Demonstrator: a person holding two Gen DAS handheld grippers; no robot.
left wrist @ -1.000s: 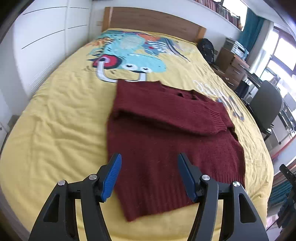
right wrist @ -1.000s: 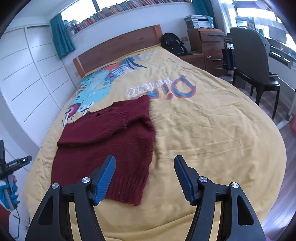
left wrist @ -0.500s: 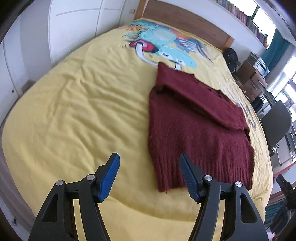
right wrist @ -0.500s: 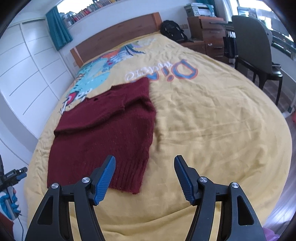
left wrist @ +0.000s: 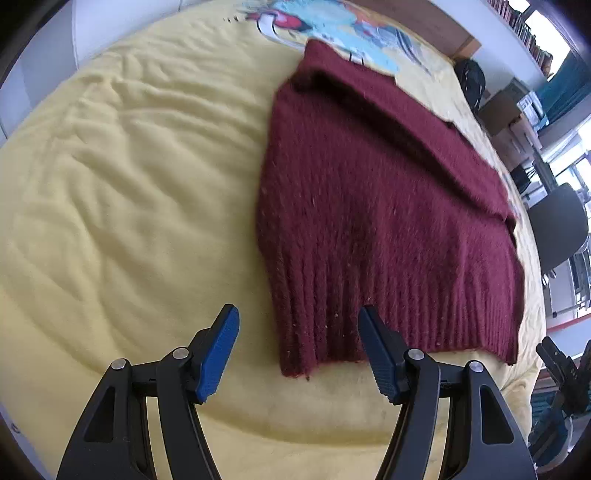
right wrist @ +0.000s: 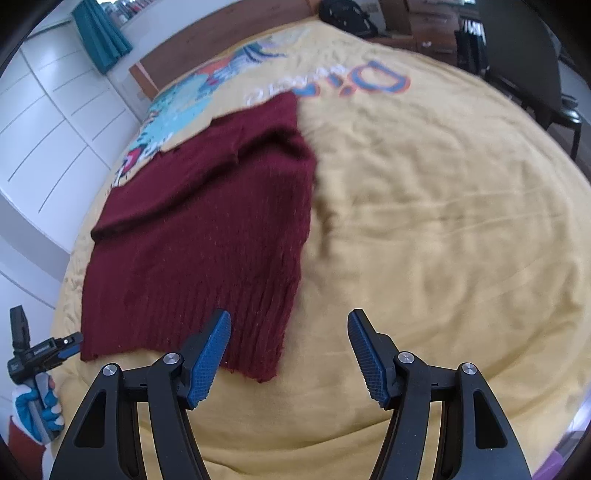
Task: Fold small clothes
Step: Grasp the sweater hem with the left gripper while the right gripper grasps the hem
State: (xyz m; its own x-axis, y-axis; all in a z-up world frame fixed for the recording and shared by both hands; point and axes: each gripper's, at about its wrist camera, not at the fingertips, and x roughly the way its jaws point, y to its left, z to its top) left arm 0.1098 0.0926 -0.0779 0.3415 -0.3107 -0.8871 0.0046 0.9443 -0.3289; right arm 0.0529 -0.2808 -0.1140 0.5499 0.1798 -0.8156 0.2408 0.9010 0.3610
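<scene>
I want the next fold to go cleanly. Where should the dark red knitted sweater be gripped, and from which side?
Probably at the two corners of the ribbed hem of the dark red knitted sweater, coming from the near bed edge. The hem lies flat and nearest, with its corners free on the yellow bedspread; the open left gripper and right gripper each face one.

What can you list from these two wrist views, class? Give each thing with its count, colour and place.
sweater: one, maroon, flat on the bed, sleeves folded across
bedspread: one, yellow with cartoon print, covers the bed
headboard: one, brown wood, far end
chair: one, dark, beside the bed
backpack: one, black, by the headboard
curtain: one, teal, far wall
left gripper: black with blue pads, open over the hem's corner
right gripper: same colours, open over the other corner
</scene>
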